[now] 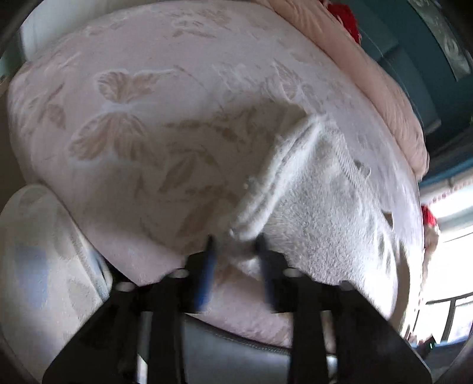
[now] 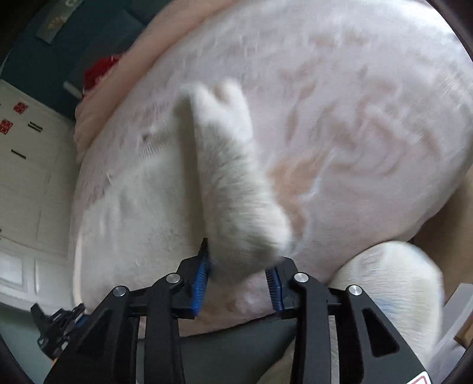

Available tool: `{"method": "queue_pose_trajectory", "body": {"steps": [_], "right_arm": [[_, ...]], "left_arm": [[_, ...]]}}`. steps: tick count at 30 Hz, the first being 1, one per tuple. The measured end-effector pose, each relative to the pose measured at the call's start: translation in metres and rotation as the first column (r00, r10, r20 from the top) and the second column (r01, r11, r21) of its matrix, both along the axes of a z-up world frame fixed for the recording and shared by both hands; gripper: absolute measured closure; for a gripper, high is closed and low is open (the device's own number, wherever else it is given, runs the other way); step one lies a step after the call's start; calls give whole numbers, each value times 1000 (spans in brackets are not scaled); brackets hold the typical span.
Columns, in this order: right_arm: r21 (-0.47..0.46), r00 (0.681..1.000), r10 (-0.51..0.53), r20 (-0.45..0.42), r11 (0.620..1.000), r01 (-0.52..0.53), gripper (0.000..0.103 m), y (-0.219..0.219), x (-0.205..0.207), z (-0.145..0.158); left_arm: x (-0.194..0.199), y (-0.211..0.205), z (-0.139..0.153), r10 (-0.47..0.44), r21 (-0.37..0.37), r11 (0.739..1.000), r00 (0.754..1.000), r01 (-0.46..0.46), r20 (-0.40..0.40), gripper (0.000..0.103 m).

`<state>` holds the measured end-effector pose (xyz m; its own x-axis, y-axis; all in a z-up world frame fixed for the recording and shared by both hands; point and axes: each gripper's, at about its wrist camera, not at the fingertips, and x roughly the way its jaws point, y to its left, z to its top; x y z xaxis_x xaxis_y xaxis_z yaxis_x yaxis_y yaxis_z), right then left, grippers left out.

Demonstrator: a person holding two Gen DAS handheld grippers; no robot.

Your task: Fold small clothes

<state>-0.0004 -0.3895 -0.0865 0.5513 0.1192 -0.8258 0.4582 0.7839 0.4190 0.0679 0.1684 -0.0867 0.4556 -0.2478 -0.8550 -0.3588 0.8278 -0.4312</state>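
Observation:
A white fluffy garment (image 1: 319, 206) lies on a pale pink bedspread (image 1: 147, 118) with a leaf and butterfly pattern. Its thick stitched hem (image 1: 266, 189) runs down to my left gripper (image 1: 235, 245), whose jaws stand apart with the hem's end between the fingertips. In the right wrist view the same garment (image 2: 142, 212) spreads to the left. A long fluffy part of it (image 2: 230, 183) stands up from it and reaches into my right gripper (image 2: 238, 265). Those blue pads (image 2: 201, 280) are spread, and the fluff fills the gap. Both views are motion-blurred.
A white bundle with a bluish patch (image 1: 44, 260) (image 2: 393, 280) sits at the bed's near edge. A peach blanket (image 1: 369, 73) and something red (image 1: 346, 17) lie at the far side. White cupboard doors (image 2: 26, 177) stand left. A small black and blue device (image 2: 56, 322) shows low left.

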Motion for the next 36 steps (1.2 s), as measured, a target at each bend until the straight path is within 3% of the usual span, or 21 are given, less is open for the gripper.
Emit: {"method": "queue_pose_trajectory", "body": {"steps": [1,2,4,6,7,9,10,11,12,13,16,18,23,27,29,32,36], "right_arm": [[-64,1000,-1,13,998,1,61,3,1,12],[-122,999,3,33,993,1,57,6,4,25],[-176,995,42,87,984,-26,56,18,19,44],[-156,983,145,110,980,-127,56,43,56,51],[-141,974,198,110,973,-182,61,59,70,51],[-118,943,316,103,945,-304,81,94,109,45],[-121,931,355,86,931,-344,93,108,123,41],[-127,921,383,72,919,-373,97,124,136,36],[-126,909,414,52,905,-406,97,143,156,26],[-123,899,438,25,894,-432,98,155,174,15],[-131,881,468,-74,871,-474,102,184,208,-23],[-154,877,472,-88,864,-480,103,189,224,-41],[-159,875,474,-102,860,-484,103,191,238,-48],[-134,879,475,-39,869,-476,103,183,228,-38],[-81,900,435,28,898,-432,102,168,219,-23],[-38,922,358,149,934,-356,99,124,179,14],[-16,939,279,201,959,-282,97,68,123,43]], "left_arm": [[-1,2,3,33,2,999,999,-33,15,22],[-1,4,3,58,4,998,998,-58,23,14],[4,7,-3,111,-24,994,994,-110,25,13],[14,6,-18,116,-75,990,993,-118,-26,13],[22,3,-26,122,-98,987,991,-128,-59,13],[27,-1,-28,145,-53,988,988,-148,-49,13],[29,-4,-25,142,-39,989,989,-144,-38,18],[31,-5,-23,137,-33,990,990,-138,-25,26],[33,-6,-20,123,-41,992,992,-123,-1,48],[34,-5,-20,100,-75,992,995,-99,8,63],[37,-1,-21,79,-125,989,997,-78,-2,73],[36,-2,-19,60,-119,991,998,-59,7,76],[36,-8,-8,38,-119,992,999,-33,39,81],[38,-33,31,-58,-27,998,987,62,147,83],[40,-53,54,-124,7,992,973,125,197,84],[41,-100,93,-248,61,969,930,241,271,84],[30,-193,133,-434,126,900,826,418,359,85]]}}
